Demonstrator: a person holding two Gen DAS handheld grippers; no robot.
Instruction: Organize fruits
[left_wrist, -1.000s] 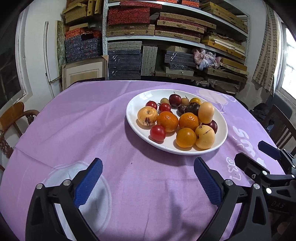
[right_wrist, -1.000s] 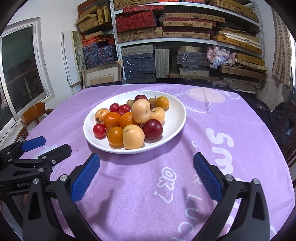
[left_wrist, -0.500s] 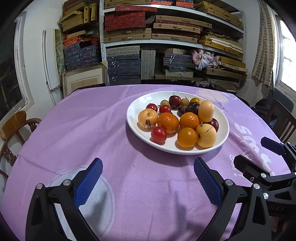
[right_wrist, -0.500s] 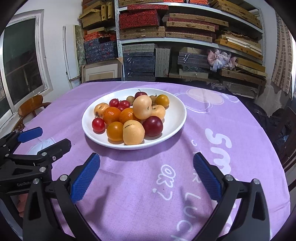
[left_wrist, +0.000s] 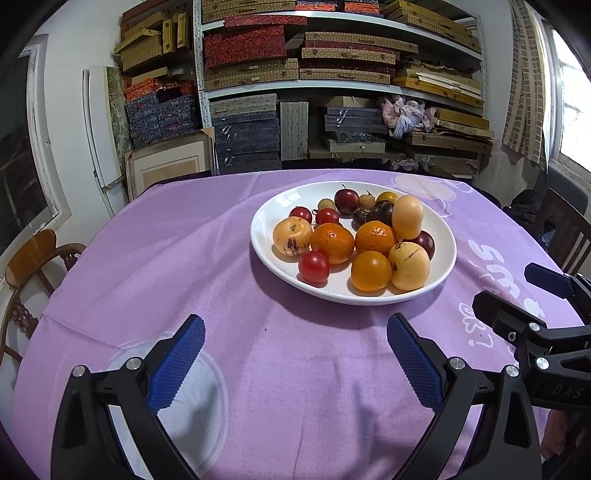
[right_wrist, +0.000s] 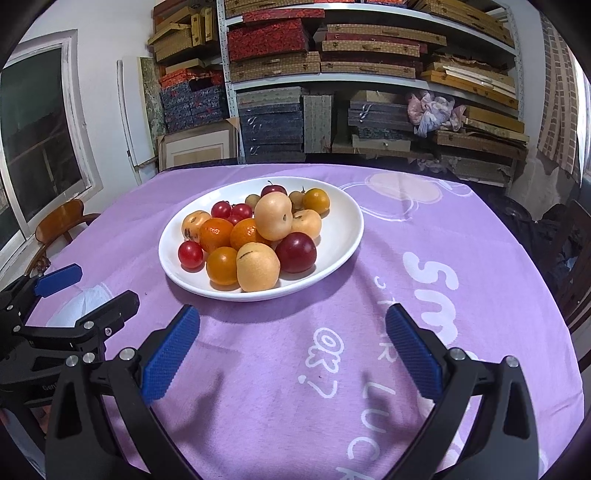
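A white plate (right_wrist: 343, 236) is showing orange tangerines (right_wrist: 216, 233), red tomatoes (right_wrist: 190, 254), a dark red plum (right_wrist: 296, 252) and pale yellow-tan fruits (right_wrist: 257, 266), sitting on a lilac tablecloth (right_wrist: 369, 369) bearing white lettering; blue ribbed pads (right_wrist: 170, 354) are lining black gripper frames.

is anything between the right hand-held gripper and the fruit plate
Nothing visible. Only bare purple tablecloth lies between the open right hand-held gripper and the white plate of fruit. The left hand-held gripper sits off to the side, clear of that path.
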